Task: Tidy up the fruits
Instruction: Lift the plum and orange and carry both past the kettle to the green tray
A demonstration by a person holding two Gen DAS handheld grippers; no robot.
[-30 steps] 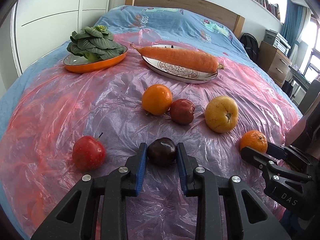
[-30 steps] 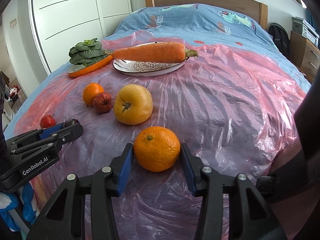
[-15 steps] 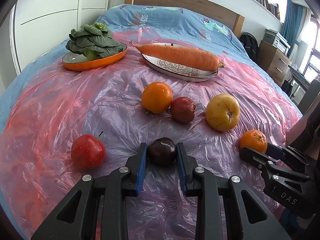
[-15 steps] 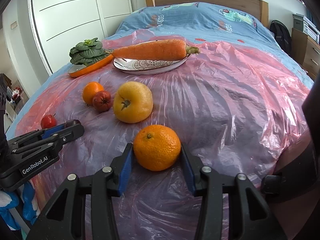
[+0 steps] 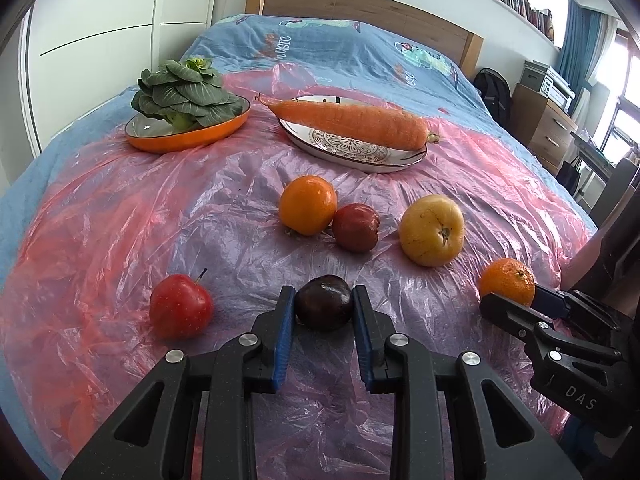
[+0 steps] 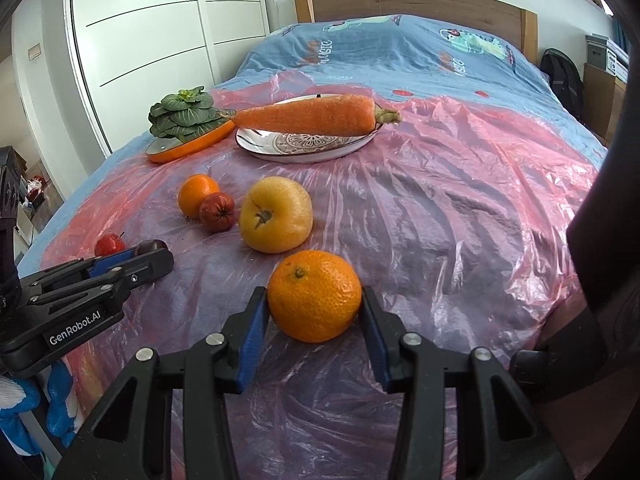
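Note:
My left gripper (image 5: 323, 304) is shut on a dark purple plum (image 5: 324, 302), low over the pink plastic sheet. My right gripper (image 6: 314, 298) is shut on a mandarin (image 6: 314, 294), also seen in the left wrist view (image 5: 507, 282). A red apple (image 5: 181, 306) lies left of the plum. An orange (image 5: 307, 205), a dark red fruit (image 5: 356, 226) and a yellow apple (image 5: 432, 230) lie in a row further back. The left gripper shows in the right wrist view (image 6: 152, 258).
An orange plate (image 5: 188, 136) holds a leafy green vegetable (image 5: 184, 90) at the back left. A patterned plate (image 5: 348, 150) holds a carrot (image 5: 348, 120). The pink plastic sheet (image 5: 120, 216) covers a blue bed. A white wardrobe stands left; a dresser and backpack stand right.
Both grippers have risen slightly with their fruits held; the view has tilted a little. The other fruits have not moved.

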